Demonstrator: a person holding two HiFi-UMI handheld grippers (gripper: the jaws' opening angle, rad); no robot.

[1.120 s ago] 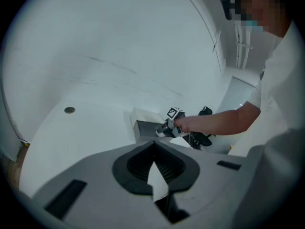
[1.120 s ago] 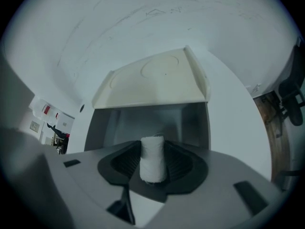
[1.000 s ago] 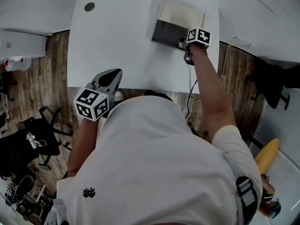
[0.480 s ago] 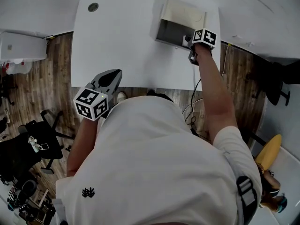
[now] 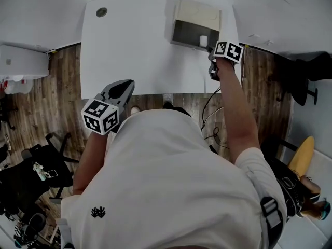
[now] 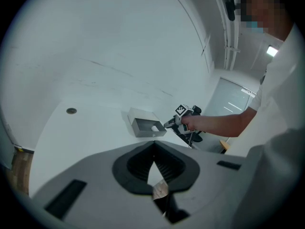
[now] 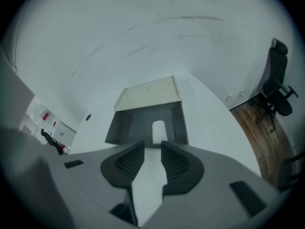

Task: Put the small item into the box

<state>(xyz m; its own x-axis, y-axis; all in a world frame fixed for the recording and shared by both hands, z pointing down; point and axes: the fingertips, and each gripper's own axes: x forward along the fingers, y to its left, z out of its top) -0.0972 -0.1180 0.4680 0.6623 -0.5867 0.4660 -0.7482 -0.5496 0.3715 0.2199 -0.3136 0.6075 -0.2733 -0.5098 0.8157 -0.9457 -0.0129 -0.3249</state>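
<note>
White, the small item (image 7: 158,130) sits inside the grey box (image 7: 121,123), close to its near wall; whether it stands or lies I cannot tell. On my right gripper (image 7: 151,149) the jaws are closing with nothing between them, and the tips sit just short of the box's near edge, lined up on the item but apart from it. On my left gripper (image 6: 153,151) the jaws are pressed together and empty, held off the near edge of the tabletop (image 5: 135,51), well apart from the box. Judgement: the placing looks done, and the step in hand is the retreat of the right gripper. To do it well I would draw back straight along the jaw axis and slightly upward, so the tips clear the near wall without catching it. The box looks light and sits near the tabletop's right edge, so a nudge could slide it. The cream lid (image 7: 147,93) lies open behind the box, out of my path.
</note>
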